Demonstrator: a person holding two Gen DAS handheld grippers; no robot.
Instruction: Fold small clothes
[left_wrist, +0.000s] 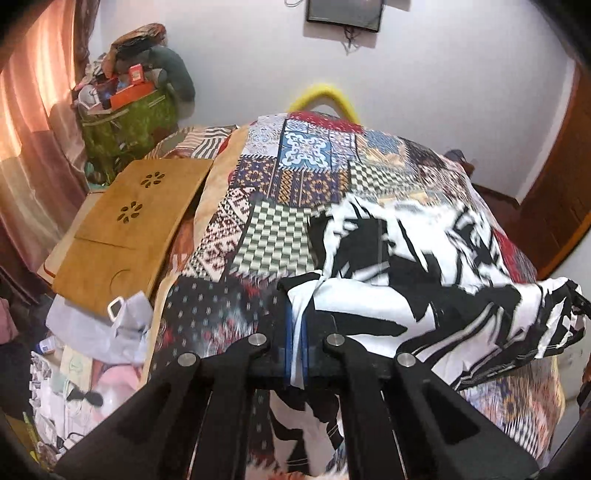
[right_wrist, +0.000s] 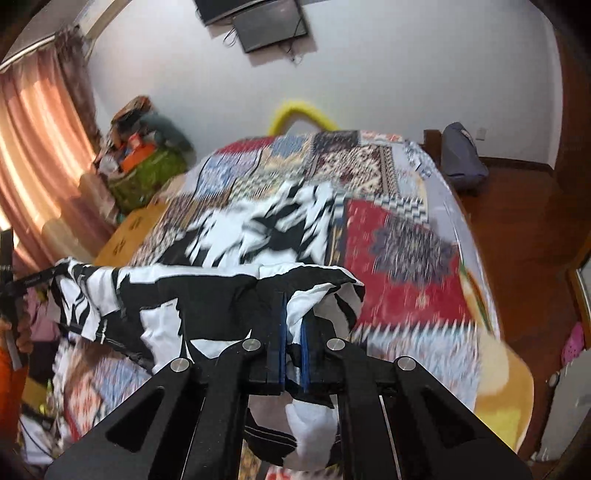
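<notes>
A black-and-white patterned garment (left_wrist: 399, 258) hangs stretched between my two grippers above a bed with a patchwork cover (left_wrist: 280, 184). My left gripper (left_wrist: 296, 317) is shut on the garment's near left edge; white cloth shows between the blue pads. My right gripper (right_wrist: 294, 317) is shut on the garment's (right_wrist: 177, 295) right edge, with cloth bunched between and below the pads. The far part of the garment lies on the patchwork cover (right_wrist: 406, 258). The left gripper's black arm shows at the far left of the right wrist view (right_wrist: 29, 280).
A wooden lap tray (left_wrist: 122, 229) lies on the bed's left side. Clutter and a plastic bag (left_wrist: 99, 325) lie below it. A green bag with heaped items (left_wrist: 129, 122) stands by the curtain. A dark bag (right_wrist: 461, 158) sits on the wooden floor at right.
</notes>
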